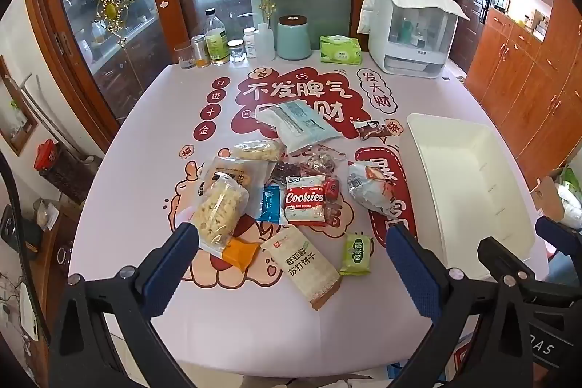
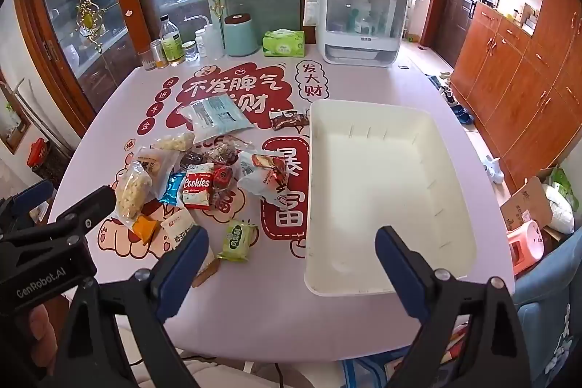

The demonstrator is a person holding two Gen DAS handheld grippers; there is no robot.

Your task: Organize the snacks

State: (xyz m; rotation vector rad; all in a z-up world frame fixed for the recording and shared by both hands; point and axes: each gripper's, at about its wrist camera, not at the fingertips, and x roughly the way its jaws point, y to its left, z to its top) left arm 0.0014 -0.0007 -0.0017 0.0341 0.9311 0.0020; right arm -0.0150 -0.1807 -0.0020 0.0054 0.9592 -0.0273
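Hovering over the near edge of the table [image 1: 254,333], I hold my left gripper [image 1: 291,253] and my right gripper [image 2: 291,257] with their blue-padded fingers spread wide and nothing between them. On the black body of my left gripper, seen from the right wrist, white letters read "GenRobot.AI". The snacks [image 1: 276,191] lie in a loose heap at the middle of the table, left of the white bin [image 2: 382,288], which is bare inside. I read one red-and-white pack [image 1: 305,200] marked "LiPO" and "Cookies", with "Milk flavour" beneath; one beige cracker pack [image 1: 303,266] nearest my left fingers carries Chinese characters, and one small green pack [image 1: 356,253] lies just right of it, also in Chinese. I count one orange packet [image 1: 242,253], one blue wrapper [image 1: 271,204], one clear bag of pale puffed pieces [image 1: 218,210], one large pale-blue pouch [image 1: 298,126] farther back and one brown packet [image 1: 371,128] close to the bin's far corner; the rest overlap too much to count. The tabletop is pale lilac, printed with big red and white Chinese slogans and pink cartoon figures. Along its far edge stand a teal canister [image 1: 294,37], a row of small bottles and jars, one green tissue pack [image 1: 340,50] and a white appliance [image 1: 411,31] draped with a cloth. Behind are glass doors with gold ornaments; wooden cabinets line the right wall.
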